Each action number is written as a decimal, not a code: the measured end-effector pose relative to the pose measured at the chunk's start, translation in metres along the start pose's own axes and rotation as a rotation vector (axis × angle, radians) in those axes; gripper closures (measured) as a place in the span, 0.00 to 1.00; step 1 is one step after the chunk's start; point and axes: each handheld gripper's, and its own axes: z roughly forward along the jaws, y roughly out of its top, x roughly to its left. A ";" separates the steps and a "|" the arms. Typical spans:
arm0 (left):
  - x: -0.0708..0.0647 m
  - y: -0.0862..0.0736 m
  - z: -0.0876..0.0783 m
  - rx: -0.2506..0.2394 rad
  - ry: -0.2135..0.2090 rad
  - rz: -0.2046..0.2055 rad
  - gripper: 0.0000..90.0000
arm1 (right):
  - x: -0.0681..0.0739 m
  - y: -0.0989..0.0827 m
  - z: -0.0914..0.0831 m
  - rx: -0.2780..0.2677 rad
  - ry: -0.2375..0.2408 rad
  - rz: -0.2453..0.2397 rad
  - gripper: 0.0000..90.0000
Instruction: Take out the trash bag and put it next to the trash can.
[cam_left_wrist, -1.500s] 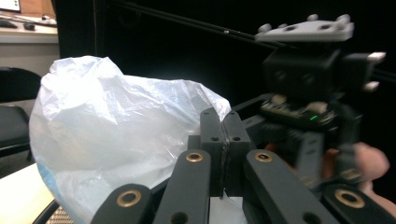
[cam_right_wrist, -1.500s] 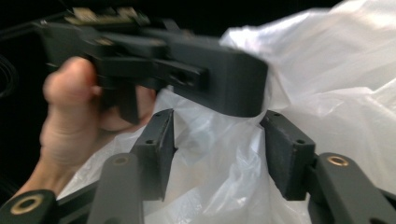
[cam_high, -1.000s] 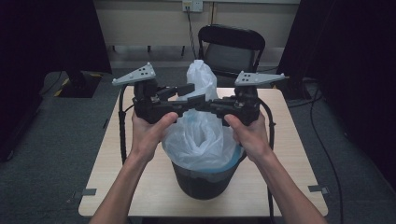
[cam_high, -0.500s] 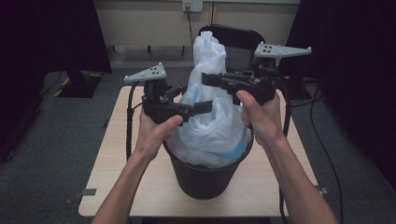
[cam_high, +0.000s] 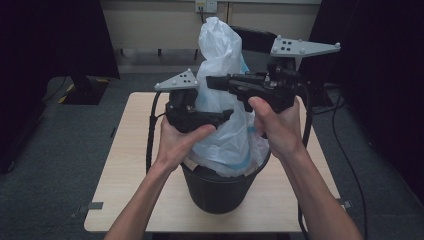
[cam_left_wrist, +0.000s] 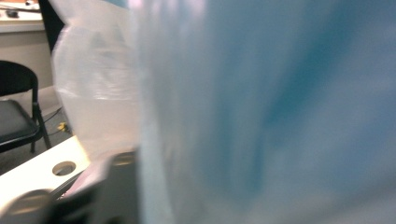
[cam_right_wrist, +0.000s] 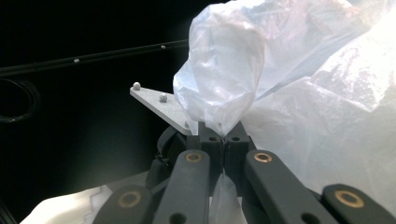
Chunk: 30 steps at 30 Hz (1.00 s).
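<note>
A white plastic bag (cam_high: 225, 105) with blue showing through stands stretched up out of a black bucket (cam_high: 220, 190) on the table. My right gripper (cam_high: 211, 82) is raised above the bucket, shut on the bag's upper part; in the right gripper view the film is pinched at the closed tips (cam_right_wrist: 224, 137). My left gripper (cam_high: 226, 116) is lower, pushed sideways into the bag's middle. Its jaws have just been closing with bag film between them. The bag (cam_left_wrist: 261, 116) blurs the left gripper view, so I cannot see whether the pads press on it.
The bucket sits near the front of a light wooden table (cam_high: 135, 165). A black chair (cam_high: 260, 37) stands behind the table, and dark curtains hang at both sides. Cables trail from both grippers down over the table's edges.
My right gripper has risen with the bag's top, drawing the bag higher out of the bucket. My left gripper has shifted in toward the bag's side.
</note>
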 end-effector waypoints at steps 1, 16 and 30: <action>-0.001 0.000 -0.001 0.003 -0.003 0.014 0.69 | -0.001 -0.001 -0.001 -0.006 0.005 0.008 0.99; 0.011 0.010 -0.018 -0.048 0.016 -0.041 0.97 | -0.027 -0.041 -0.029 0.003 -0.167 0.042 0.11; -0.004 0.031 -0.010 -0.066 -0.047 -0.019 0.97 | -0.037 -0.078 0.002 0.134 -0.099 0.037 0.08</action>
